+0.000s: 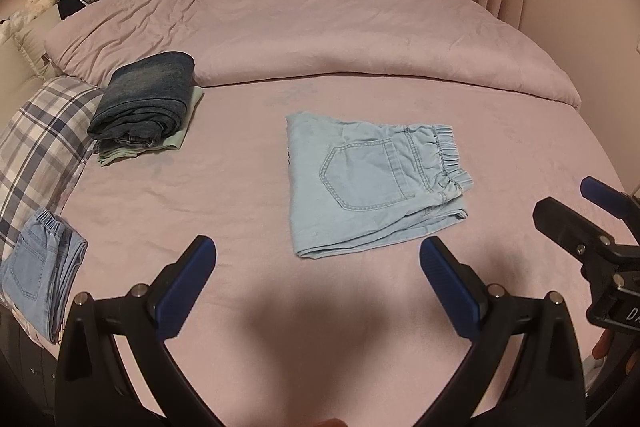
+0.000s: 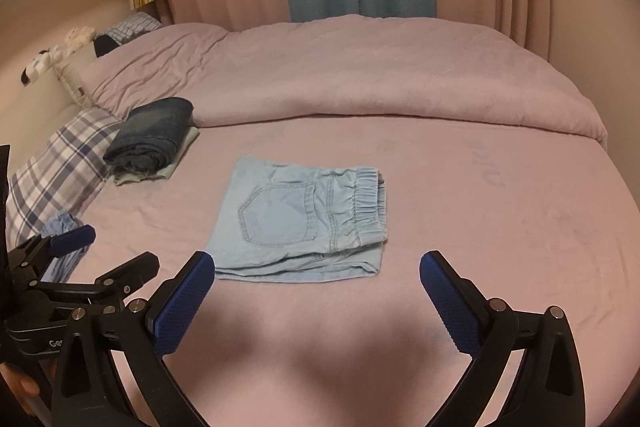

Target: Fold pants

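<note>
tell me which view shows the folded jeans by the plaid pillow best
The left wrist view: the small light jeans show whole, with pocket and waistband, beside the plaid pillow. In the right wrist view the left gripper covers most of them.

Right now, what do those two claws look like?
Both look alike. The left claw and the right claw have black arms with silver bolts and bumpy blue pads inside each finger. White letters mark the black bodies, cut off at the picture edges.

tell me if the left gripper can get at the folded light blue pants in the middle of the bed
Probably yes. The left gripper is open and empty, and the folded light blue pants lie just ahead of it on the pink bed sheet, with nothing between them.
</note>
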### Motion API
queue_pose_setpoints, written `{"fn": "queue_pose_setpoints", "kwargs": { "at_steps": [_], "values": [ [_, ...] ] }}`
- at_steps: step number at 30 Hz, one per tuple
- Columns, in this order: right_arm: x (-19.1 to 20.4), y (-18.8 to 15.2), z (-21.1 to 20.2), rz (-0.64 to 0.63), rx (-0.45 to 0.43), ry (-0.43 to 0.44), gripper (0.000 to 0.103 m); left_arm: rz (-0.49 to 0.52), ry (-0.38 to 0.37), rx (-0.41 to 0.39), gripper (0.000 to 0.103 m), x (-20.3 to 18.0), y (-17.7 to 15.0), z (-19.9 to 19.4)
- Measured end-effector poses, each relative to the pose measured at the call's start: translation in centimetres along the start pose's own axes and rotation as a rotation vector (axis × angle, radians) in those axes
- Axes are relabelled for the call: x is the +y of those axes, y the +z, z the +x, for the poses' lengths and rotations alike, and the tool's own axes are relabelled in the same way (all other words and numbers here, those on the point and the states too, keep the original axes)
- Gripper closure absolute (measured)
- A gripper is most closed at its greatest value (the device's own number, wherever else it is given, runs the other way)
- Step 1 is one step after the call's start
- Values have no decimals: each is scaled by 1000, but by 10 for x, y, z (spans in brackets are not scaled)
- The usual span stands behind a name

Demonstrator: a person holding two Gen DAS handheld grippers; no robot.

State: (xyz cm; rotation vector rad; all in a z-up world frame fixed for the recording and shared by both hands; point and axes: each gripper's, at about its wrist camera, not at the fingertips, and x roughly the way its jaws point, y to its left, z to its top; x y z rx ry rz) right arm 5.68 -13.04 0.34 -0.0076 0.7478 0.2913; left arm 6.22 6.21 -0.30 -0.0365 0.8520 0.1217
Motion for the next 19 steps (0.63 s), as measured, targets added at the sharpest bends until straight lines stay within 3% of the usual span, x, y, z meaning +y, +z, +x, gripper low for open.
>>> {"fn": "queue_pose_setpoints", "kwargs": {
  "at_steps": [19],
  "values": [
    [1,0,0,-2,0,4,1,-12,5,12,1,2,-3,0]
  ]
}}
